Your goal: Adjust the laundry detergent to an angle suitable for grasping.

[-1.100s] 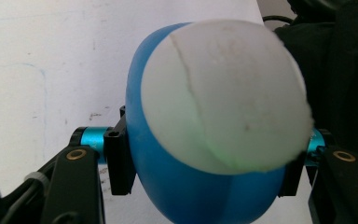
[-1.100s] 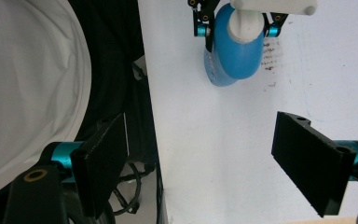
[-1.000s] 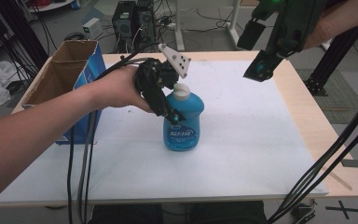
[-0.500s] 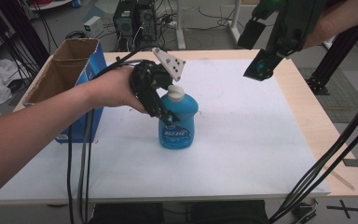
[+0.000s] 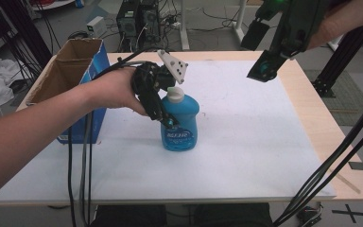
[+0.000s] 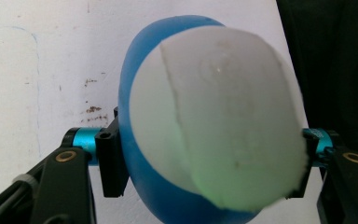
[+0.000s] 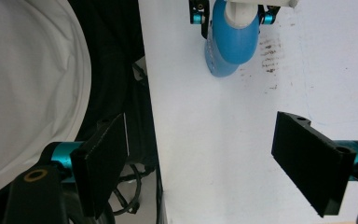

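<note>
While the left hand-held gripper (image 5: 163, 111) is clamped on the shoulders of the blue soap bottle (image 5: 180, 125), just under its white cap (image 6: 219, 116), the bottle stands upright near the middle of the worktop (image 5: 246, 142), a little toward the cardboard box (image 5: 71, 75). I cannot tell if its base rests fully on the white surface. The hold looks narrow: in the left gripper view the jaws press on the two sides of a rounded, smooth body. If the person lifts or tilts it quickly, the bottle can rotate between the jaws or slide down, because most of its weight hangs below the grip. A hard squeeze can also dent the soft plastic. The right hand-held gripper (image 7: 200, 161) hovers high over the far right corner with its jaws wide apart, holding nothing, so it gives no support.
</note>
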The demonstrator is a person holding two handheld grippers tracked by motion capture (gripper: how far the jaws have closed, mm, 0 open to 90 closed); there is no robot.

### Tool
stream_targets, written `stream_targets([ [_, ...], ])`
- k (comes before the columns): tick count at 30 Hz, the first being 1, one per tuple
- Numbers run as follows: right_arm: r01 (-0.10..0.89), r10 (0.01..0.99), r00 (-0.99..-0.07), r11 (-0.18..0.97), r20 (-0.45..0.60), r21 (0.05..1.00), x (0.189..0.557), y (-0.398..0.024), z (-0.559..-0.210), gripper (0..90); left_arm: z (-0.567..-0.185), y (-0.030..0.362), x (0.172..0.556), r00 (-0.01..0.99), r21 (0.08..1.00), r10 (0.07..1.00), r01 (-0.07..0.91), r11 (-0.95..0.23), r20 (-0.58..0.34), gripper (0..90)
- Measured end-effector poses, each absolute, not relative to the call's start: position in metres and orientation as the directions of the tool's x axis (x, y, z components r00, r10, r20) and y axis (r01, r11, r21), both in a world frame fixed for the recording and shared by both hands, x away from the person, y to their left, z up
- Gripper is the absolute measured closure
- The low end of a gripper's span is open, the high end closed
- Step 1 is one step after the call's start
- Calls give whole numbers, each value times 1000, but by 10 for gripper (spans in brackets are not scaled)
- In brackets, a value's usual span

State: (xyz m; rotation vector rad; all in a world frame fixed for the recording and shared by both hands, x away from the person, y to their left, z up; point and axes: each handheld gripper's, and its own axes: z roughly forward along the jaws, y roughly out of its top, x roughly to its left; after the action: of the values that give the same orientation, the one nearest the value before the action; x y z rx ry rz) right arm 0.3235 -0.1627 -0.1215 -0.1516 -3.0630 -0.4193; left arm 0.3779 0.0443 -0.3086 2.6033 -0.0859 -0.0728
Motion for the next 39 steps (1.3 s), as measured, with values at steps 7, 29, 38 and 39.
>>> stream_targets([
  [7, 97, 85, -995, 958, 56, 269, 323, -163, -121, 178, -291, 55, 376, 999, 481, 9, 28, -876, -41, 225],
  [29, 105, 93, -994, 957, 56, 272, 330, -162, -123, 178, -191, 115, 403, 921, 427, 387, 329, -842, 53, 196],
  [38, 104, 92, -994, 957, 59, 270, 335, -159, -124, 178, -182, 123, 405, 878, 404, 470, 398, -824, 93, 172],
  [39, 102, 90, -994, 958, 58, 270, 335, -158, -125, 178, -181, 123, 405, 876, 405, 473, 401, -822, 93, 171],
])
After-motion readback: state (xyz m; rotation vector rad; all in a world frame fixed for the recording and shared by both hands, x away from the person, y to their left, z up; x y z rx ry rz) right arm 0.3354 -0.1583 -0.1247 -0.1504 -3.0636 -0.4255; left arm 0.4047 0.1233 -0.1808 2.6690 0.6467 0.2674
